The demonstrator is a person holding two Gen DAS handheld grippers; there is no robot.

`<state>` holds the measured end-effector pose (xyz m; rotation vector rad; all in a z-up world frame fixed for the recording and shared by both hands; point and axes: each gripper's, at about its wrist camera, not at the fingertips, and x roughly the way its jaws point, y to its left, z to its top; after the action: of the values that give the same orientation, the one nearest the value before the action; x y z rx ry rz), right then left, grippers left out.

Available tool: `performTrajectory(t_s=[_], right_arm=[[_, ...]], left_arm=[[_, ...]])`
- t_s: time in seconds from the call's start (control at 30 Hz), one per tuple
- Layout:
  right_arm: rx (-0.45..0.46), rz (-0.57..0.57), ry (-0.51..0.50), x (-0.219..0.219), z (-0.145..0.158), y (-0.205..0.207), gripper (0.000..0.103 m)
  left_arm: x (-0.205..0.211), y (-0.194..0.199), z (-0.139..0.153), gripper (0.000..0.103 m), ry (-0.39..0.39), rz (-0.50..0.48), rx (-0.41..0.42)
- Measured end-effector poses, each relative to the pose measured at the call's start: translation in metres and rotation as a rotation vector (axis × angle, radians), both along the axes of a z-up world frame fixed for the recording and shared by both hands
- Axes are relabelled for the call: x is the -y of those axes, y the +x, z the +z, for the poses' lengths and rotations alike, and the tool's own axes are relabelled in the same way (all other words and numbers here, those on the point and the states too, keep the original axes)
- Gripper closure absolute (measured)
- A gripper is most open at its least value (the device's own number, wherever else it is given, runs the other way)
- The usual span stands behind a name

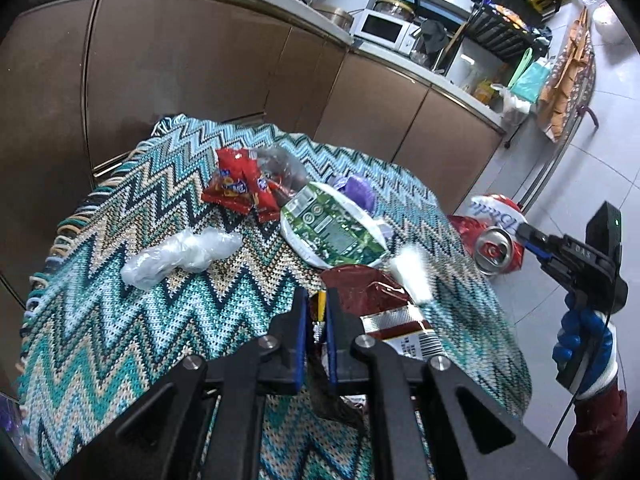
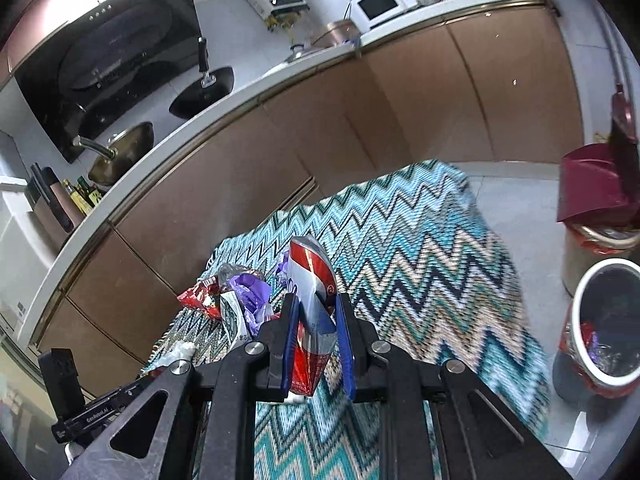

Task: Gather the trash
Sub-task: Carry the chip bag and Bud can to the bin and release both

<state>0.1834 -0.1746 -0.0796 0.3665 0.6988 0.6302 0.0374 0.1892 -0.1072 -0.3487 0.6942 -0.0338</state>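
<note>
My left gripper (image 1: 317, 300) is shut on the edge of a dark red snack wrapper (image 1: 372, 292) lying on the zigzag cloth table (image 1: 120, 320). My right gripper (image 2: 316, 308) is shut on a crushed red and white drink can (image 2: 314, 292), held above the cloth; in the left wrist view the can (image 1: 498, 248) and right gripper (image 1: 524, 236) hang past the table's right edge. On the cloth lie a red snack bag (image 1: 240, 188), a green and white packet (image 1: 332, 232), a clear plastic wad (image 1: 180, 254), a purple wrapper (image 1: 356, 190) and a white tissue (image 1: 412, 276).
A white-rimmed bin (image 2: 604, 320) holding some trash stands on the floor right of the table, with a dark red dustpan (image 2: 596, 192) and a second bin (image 2: 596, 248) behind it. Brown kitchen cabinets (image 1: 180, 80) run behind the table.
</note>
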Motion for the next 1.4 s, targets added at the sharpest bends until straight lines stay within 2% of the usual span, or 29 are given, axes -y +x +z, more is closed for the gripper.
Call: performTrajectory(t_s=[0.23,0.43,0.57,0.77,0.97,1.13,1.23,1.4], right_arm=[[0.04,-0.047,0.025,0.031,0.008,-0.031,0.086],[0.059,-0.144,0.027,0.077,0.007,-0.044,0.086],[0.06,-0.26,0.002,0.12,-0.001,-0.048,0.086],[0.062,-0.45,-0.069,0.178,-0.013,-0.046,0.085],[0.035,-0.585,-0.128,0.218,-0.038,-0.019,0.085],[0.005,-0.658,-0.198,0.239,-0.061,0.009,0.085],[-0.021,-0.693,-0.217,0.254,-0.077,0.023,0.085],[-0.058,-0.728,-0.237,0.279,-0.101,0.044,0.085]], left_arm=[[0.011,-0.01,0.023,0.095,-0.007,-0.019,0.028],[0.051,0.02,0.039,0.095,0.009,-0.124,0.038],[0.102,0.062,0.044,0.095,0.02,-0.245,0.039],[0.217,0.139,0.046,0.095,0.047,-0.433,0.021],[0.332,0.208,0.033,0.095,0.101,-0.567,-0.009],[0.412,0.259,0.01,0.095,0.161,-0.617,-0.043],[0.448,0.284,-0.011,0.095,0.205,-0.623,-0.071],[0.494,0.319,-0.048,0.093,0.23,-0.626,-0.131]])
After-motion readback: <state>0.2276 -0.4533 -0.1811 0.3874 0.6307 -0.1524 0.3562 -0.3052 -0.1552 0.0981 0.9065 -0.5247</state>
